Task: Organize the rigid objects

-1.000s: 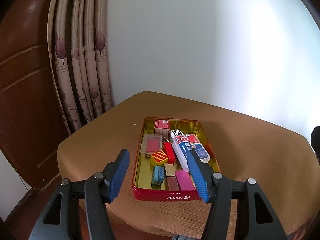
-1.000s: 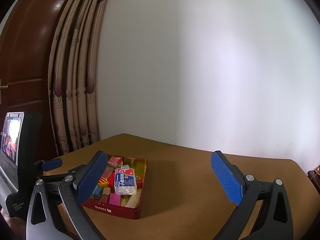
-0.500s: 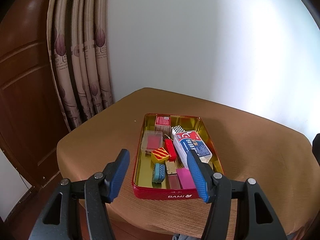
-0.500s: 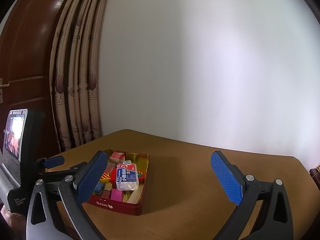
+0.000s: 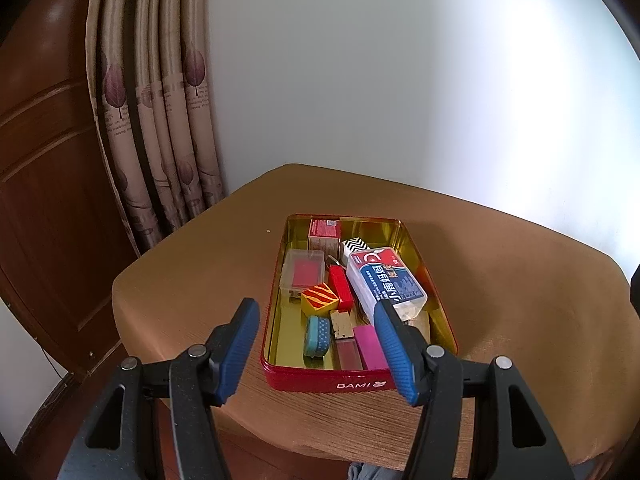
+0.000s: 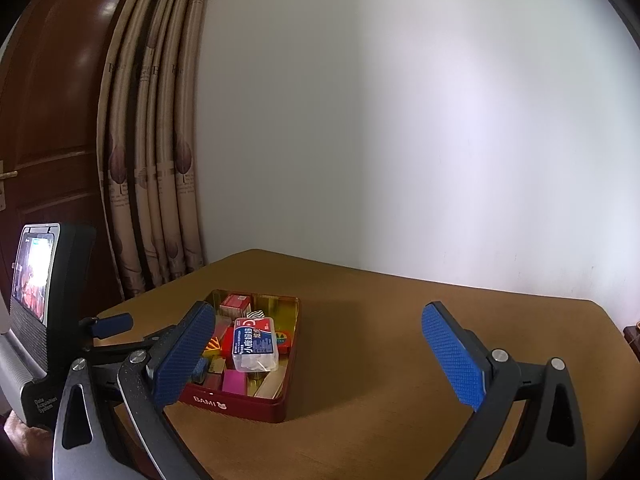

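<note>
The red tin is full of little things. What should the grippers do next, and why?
Probably lower the open left gripper toward the red tin and take the plastic box lying on top. Both grippers are empty, and that box covers other pieces.

Table [image 5: 208,280]: brown cloth-covered top with rounded corners, set into the room corner.
Wall [image 5: 400,80]: plain white, brightly lit toward the right.
Curtain [image 5: 160,112]: beige, gathered in folds, printed with purple leaves and small text; hangs left of the table, reaching below its edge.
Door [image 5: 44,152]: dark reddish-brown wood, panelled, left of the curtain.
Door handle [image 6: 8,175]: brass, at the far left edge in the right wrist view.
</note>
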{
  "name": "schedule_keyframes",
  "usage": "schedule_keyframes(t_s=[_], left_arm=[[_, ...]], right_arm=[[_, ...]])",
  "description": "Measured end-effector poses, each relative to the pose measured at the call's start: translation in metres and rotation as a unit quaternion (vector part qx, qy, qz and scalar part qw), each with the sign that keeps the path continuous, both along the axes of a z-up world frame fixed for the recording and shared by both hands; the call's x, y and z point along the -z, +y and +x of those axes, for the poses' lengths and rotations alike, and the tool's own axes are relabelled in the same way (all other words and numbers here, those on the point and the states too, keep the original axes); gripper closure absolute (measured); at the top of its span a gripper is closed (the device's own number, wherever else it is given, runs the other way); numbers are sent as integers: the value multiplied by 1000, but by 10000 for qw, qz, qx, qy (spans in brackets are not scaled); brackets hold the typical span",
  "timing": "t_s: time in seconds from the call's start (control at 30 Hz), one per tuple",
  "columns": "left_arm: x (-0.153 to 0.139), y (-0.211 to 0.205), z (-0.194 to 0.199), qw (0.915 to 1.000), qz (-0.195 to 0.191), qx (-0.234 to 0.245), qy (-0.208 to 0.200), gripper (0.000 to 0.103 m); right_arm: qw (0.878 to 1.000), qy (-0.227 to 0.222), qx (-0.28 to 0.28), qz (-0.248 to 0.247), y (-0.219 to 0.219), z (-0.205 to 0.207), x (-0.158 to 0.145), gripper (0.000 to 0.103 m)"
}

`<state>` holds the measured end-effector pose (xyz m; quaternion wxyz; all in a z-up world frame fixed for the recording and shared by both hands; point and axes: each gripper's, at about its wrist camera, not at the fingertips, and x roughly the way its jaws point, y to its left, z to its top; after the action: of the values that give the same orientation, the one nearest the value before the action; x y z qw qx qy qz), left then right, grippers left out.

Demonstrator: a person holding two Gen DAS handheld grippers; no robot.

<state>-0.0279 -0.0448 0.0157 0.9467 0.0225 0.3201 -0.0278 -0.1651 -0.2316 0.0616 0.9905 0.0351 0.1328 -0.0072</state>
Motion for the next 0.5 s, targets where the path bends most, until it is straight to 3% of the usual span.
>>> schedule_keyframes(t_s=[0.5], left_arm=[[6, -1, 3, 10000, -26, 37, 27, 42]], right_arm=[[9999, 117, -64, 47, 0, 1, 4, 0]])
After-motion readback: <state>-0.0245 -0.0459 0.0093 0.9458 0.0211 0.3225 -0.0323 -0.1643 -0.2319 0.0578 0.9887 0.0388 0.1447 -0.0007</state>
